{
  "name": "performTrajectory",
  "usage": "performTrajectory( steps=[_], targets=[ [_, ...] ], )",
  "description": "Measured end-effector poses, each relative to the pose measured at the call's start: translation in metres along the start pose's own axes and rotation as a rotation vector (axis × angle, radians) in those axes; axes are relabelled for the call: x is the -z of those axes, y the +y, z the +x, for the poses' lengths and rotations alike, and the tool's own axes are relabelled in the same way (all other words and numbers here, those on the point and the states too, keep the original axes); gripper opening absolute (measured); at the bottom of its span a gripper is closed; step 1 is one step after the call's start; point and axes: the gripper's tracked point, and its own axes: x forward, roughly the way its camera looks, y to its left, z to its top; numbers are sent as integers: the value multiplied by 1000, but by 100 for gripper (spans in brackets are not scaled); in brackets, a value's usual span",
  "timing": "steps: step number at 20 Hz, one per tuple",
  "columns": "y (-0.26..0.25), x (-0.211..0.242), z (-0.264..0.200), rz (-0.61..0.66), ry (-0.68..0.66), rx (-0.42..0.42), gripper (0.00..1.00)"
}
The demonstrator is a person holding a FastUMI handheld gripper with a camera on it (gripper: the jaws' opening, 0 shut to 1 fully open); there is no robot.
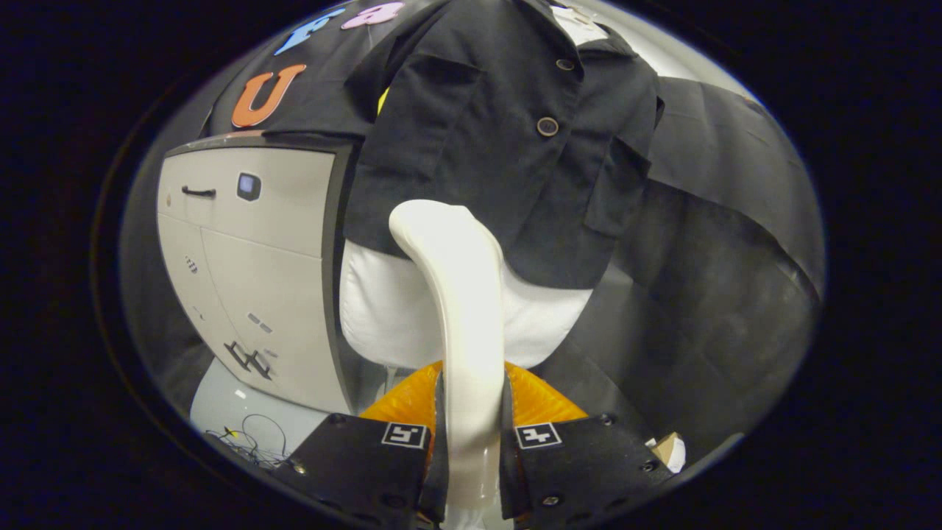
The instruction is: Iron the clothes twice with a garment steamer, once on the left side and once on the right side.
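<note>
the gripper (471,434) had both fingers closed tight on the smooth cream-white plastic handle of the garment steamer (460,309), one finger pressing each side of it. a small square black-and-white marker (404,434) sat on the left finger's block and a matching marker (537,435) on the right one. the handle rose from between the fingers and curved up and over to the left, its rounded top end lying in front of the lower hem of the garment.

beyond the fingers hung a black short-sleeved button-front shirt (478,140), with two round dark buttons (547,126) down its front placket and flapped pockets on each side. it was draped over a white padded form (383,309) whose pale fabric showed below the shirt's hem on both sides of the steamer handle. whether the steamer's head touched the shirt could not be told, as the handle covered that spot.

just ahead of the fingertips, at the foot of the white form, an orange ribbed piece (541,401) showed on either side of the handle.

to the left of the shirt stood a pale grey cabinet (250,287) with a short dark handle (199,192) near its top edge and a small square panel beside it. thin loose wires (254,438) lay on the light floor by the cabinet's lower corner. black cloth (721,243) hung to the right of the shirt, falling in long folds.
</note>
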Motion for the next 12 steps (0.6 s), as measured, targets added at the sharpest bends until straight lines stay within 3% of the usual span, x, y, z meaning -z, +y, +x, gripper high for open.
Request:
performTrajectory(
  steps=[6,12],
  targets=[
    [-11,-12,-14,60,-20,12,31],
    [-72,-72,-72,174,-151,55,31]
  ],
)
